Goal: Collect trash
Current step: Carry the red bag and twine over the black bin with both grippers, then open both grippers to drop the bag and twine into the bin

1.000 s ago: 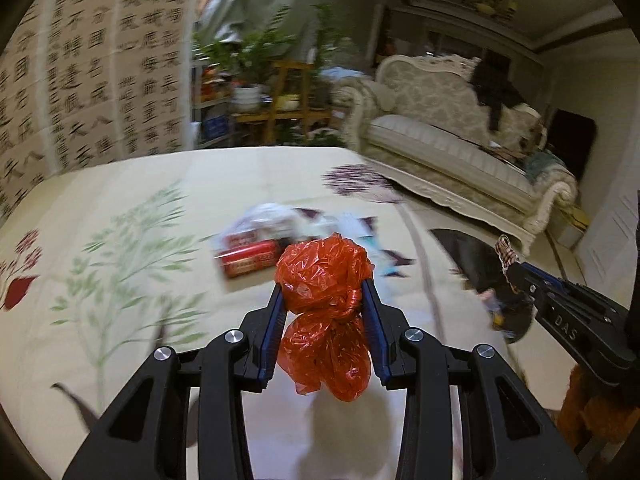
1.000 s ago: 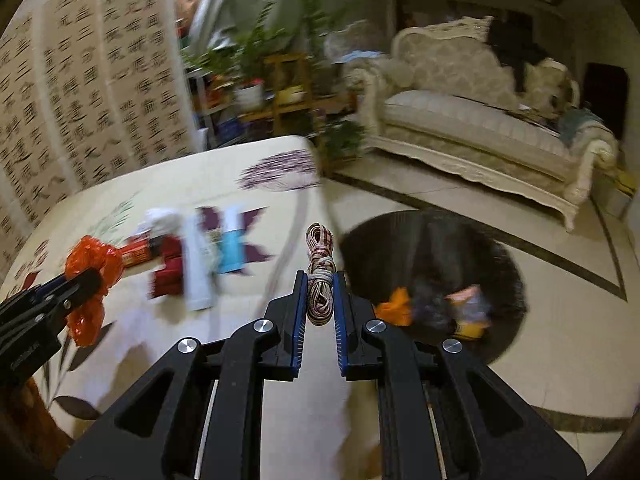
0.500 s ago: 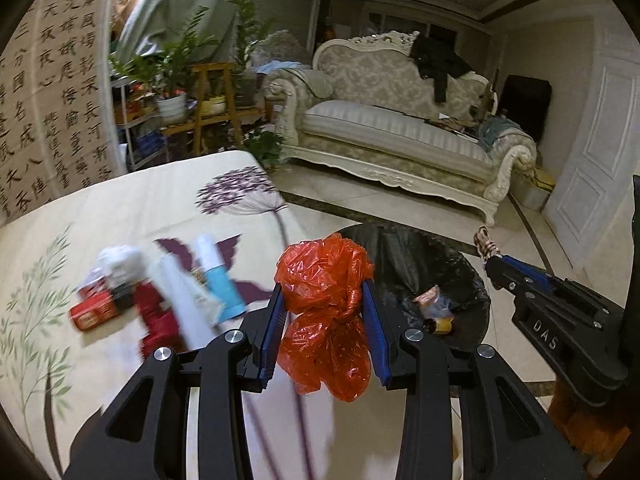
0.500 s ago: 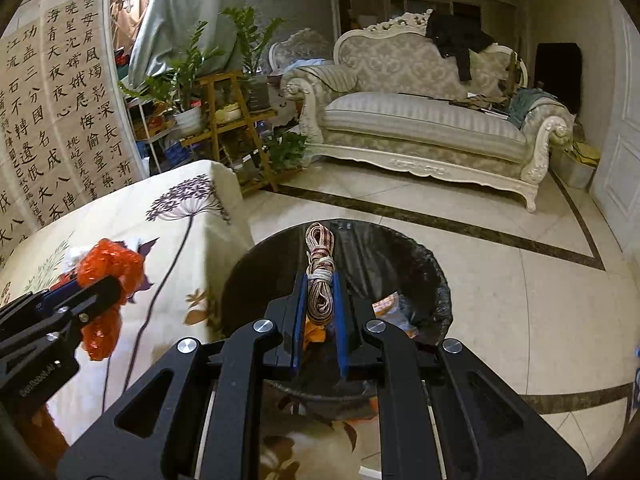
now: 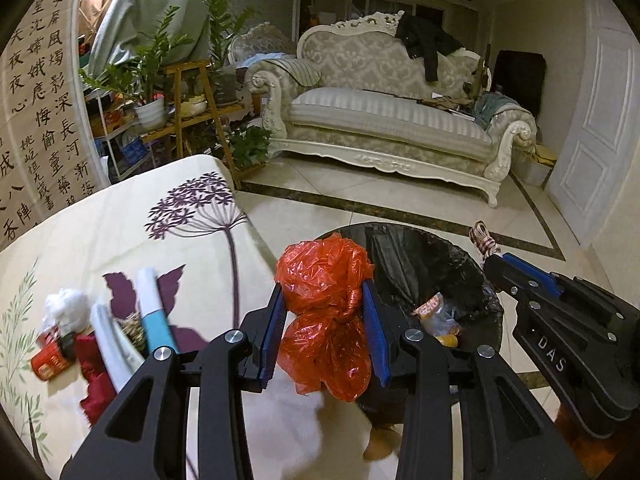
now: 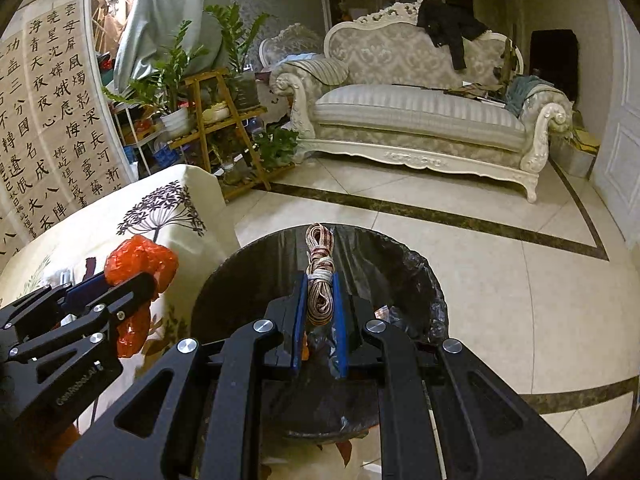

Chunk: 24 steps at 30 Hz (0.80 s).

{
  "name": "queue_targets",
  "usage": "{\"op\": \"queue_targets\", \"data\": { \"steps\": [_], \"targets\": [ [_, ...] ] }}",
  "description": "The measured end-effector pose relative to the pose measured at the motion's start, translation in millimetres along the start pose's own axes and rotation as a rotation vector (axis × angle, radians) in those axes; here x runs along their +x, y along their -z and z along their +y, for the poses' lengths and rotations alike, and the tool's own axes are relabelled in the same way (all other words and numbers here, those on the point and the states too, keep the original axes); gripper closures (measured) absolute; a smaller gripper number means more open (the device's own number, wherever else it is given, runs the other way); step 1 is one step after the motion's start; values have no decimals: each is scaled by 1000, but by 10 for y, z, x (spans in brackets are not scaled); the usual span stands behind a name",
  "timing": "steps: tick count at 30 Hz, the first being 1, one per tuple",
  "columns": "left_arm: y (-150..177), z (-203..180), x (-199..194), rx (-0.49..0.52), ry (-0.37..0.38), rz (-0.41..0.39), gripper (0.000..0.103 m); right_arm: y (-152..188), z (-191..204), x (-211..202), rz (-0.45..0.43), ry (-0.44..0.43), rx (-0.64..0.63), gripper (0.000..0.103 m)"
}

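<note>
We are at the drop — left gripper (image 5: 326,320) pinching the red plastic bag (image 5: 326,320), right gripper (image 6: 320,300) clamped on the cord bundle (image 6: 319,276), both by the black-lined bin (image 6: 416,276) — next, release inside.

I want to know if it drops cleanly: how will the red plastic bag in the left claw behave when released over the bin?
The red plastic bag looks thin and crumpled, so probably very light and floppy. Its knotted bundle bulges around the left claw pads, so it may spring open slightly. It could drift rather than fall straight into the black-lined trash bin.

Red-orange crumpled plastic bag (image 5: 325,320), striped brown-and-white cord bundle (image 6: 320,284), black bin liner (image 6: 384,264), cream floral-printed tablecloth (image 5: 120,224).
</note>
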<state>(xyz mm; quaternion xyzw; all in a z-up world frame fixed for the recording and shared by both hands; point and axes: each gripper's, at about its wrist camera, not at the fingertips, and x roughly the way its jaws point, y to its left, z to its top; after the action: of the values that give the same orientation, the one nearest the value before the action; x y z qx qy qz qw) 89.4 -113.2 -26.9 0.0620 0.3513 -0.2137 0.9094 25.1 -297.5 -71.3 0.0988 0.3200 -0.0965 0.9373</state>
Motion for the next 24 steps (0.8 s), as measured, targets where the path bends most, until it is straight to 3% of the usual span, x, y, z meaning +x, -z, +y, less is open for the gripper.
{"op": "queue_targets", "data": {
  "steps": [13, 15, 19, 22, 24],
  "targets": [
    [-70, -88, 285, 5, 0, 56, 62, -26, -99, 250, 27, 12, 32, 88],
    [-78, -72, 286, -4, -2, 59, 56, -31, -117, 248, 23, 22, 40, 73],
    [-79, -33, 240, -20, -12, 42, 45, -33, -141, 204, 14, 36, 49, 69],
    [-87, 1, 207, -36, -17, 41, 38, -29, -161, 166, 7, 49, 56, 59],
    [-87, 38, 177, -51, -17, 41, 34, -24, -155, 141, 7, 51, 56, 58]
  ]
}}
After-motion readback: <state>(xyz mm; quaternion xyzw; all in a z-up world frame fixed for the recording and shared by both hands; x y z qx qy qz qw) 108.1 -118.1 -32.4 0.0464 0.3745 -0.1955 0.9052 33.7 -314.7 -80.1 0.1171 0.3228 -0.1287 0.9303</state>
